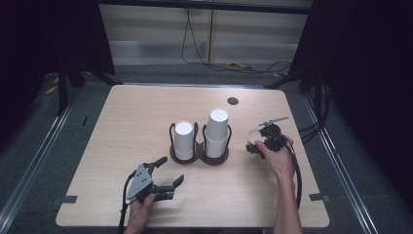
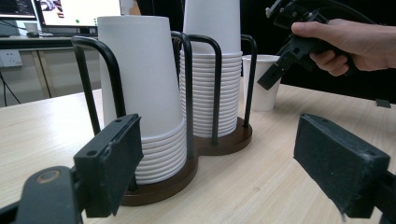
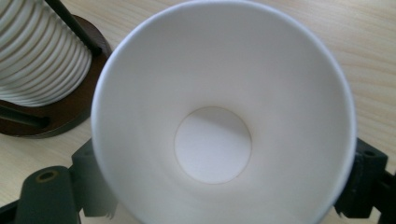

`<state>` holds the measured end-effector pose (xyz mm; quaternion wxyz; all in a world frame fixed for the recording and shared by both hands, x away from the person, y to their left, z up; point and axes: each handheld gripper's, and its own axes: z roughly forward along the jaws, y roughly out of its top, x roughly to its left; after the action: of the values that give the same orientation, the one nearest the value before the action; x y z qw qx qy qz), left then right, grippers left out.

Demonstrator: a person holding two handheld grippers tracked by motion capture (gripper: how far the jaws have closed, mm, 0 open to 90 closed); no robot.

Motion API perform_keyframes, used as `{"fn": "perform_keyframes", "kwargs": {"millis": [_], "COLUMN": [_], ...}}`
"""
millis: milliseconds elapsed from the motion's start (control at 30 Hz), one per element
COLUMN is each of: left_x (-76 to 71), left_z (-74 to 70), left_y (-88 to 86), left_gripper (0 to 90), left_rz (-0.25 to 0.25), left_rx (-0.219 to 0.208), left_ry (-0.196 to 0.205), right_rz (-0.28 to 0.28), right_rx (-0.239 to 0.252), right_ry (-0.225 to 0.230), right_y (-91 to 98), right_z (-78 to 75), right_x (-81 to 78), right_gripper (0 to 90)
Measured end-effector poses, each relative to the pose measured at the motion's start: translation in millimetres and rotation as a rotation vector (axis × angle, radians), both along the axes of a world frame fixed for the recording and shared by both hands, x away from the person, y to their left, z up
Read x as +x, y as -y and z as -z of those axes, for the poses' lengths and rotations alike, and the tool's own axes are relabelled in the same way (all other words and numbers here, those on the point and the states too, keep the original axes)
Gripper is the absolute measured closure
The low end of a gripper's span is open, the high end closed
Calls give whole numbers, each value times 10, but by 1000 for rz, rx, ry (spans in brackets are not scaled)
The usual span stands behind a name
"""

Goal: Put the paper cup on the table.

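Note:
A dark wooden cup holder point(image 1: 199, 157) with black wire hoops stands mid-table and carries two stacks of upside-down white paper cups, a shorter one point(image 1: 184, 139) and a taller one point(image 1: 217, 129). Just right of it a single white cup point(image 1: 252, 132) stands upright on the table. My right gripper point(image 1: 256, 144) reaches down over that cup; in the right gripper view point(image 3: 226, 191) its jaws stand wide on either side of the cup point(image 3: 219, 107), which is not squeezed. My left gripper point(image 1: 169, 171) rests open near the front of the table, facing the holder point(image 2: 224, 142) with nothing between its jaws point(image 2: 219, 158).
A dark round grommet point(image 1: 233, 101) sits in the table's far side. Grey tape marks point(image 1: 68, 199) lie at the front corners. Cables point(image 1: 243, 66) run across the floor behind the table. Bare tabletop lies left of the holder.

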<state>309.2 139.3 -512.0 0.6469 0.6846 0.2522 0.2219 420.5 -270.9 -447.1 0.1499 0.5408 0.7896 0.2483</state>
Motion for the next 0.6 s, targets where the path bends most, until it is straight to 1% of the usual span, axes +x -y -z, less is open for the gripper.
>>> {"fn": "perform_keyframes", "kwargs": {"millis": [67, 133, 167, 267, 367, 500, 567, 600], "left_x": [0, -1, -2, -2, -3, 0, -1, 0], "left_z": [0, 0, 1, 1, 1, 0, 0, 0], "left_y": [2, 3, 4, 5, 5, 0, 1, 0], "left_gripper": [154, 154, 154, 154, 154, 154, 154, 154], "left_rz": [-1, -2, -1, -3, -3, -2, -3, -4], "left_rx": [-1, -3, -3, -3, -4, -1, -1, -1], "left_ry": [0, -1, 0, 1, 0, 0, 0, -1], "right_rz": [6, 16, 20, 33, 58, 70, 79, 80], "right_rx": [0, 13, 15, 46, 67, 80, 72, 83], "right_ry": [9, 14, 24, 51, 62, 101, 112, 118], "right_y": [6, 12, 14, 34, 68, 41, 24, 29], "right_z": [14, 20, 21, 44, 80, 68, 74, 88], "right_x": [-23, -46, -60, -94, -132, -180, -205, -216], "right_gripper": [149, 148, 148, 146, 140, 141, 140, 140]}}
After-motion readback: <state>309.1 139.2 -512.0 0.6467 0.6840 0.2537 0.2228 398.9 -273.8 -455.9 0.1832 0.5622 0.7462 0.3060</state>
